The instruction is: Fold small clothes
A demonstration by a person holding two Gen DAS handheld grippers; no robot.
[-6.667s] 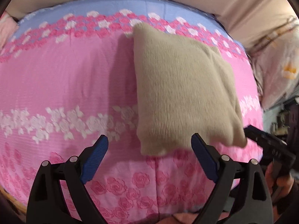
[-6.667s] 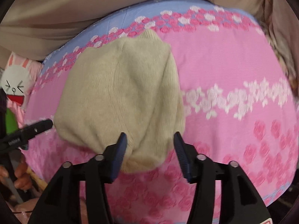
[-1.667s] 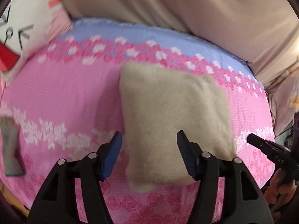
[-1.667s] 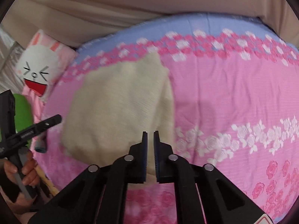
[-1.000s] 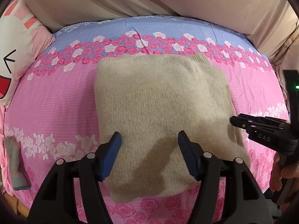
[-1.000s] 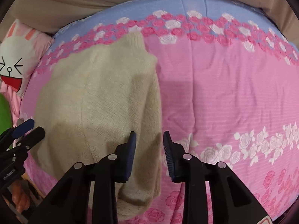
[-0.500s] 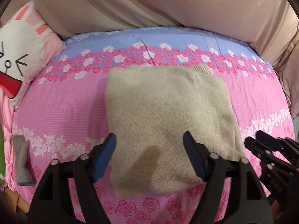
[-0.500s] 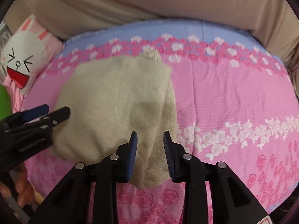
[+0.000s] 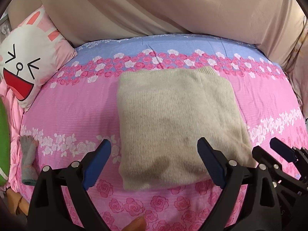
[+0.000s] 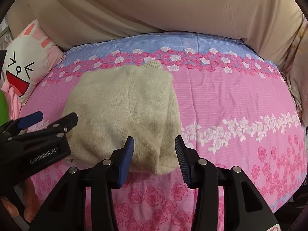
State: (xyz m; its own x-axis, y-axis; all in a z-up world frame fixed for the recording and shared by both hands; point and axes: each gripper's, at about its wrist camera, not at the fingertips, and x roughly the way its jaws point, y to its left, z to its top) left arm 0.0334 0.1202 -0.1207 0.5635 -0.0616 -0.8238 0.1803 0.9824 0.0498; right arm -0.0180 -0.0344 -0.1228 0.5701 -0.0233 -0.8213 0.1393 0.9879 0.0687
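A beige knitted sweater [image 9: 173,121] lies folded into a rectangle on the pink rose-print bedsheet [image 9: 73,107]; it also shows in the right wrist view [image 10: 125,111]. My left gripper [image 9: 154,163] is open and empty, held above the sweater's near edge. My right gripper [image 10: 154,154] is open and empty, held above the sweater's near right corner. Each gripper shows in the other's view: the right one [image 9: 277,154] at the right edge, the left one [image 10: 48,119] at the left edge.
A white and pink rabbit cushion [image 9: 27,61] lies at the bed's left. A grey glove [image 9: 28,159] lies near the left edge. Beige curtain fabric [image 9: 173,9] hangs behind the bed. A green object [image 9: 3,140] sits at the far left.
Both grippers have pulled back and up from the folded sweater. The right gripper's jaws have opened wider than half a second ago. The sweater lies still.
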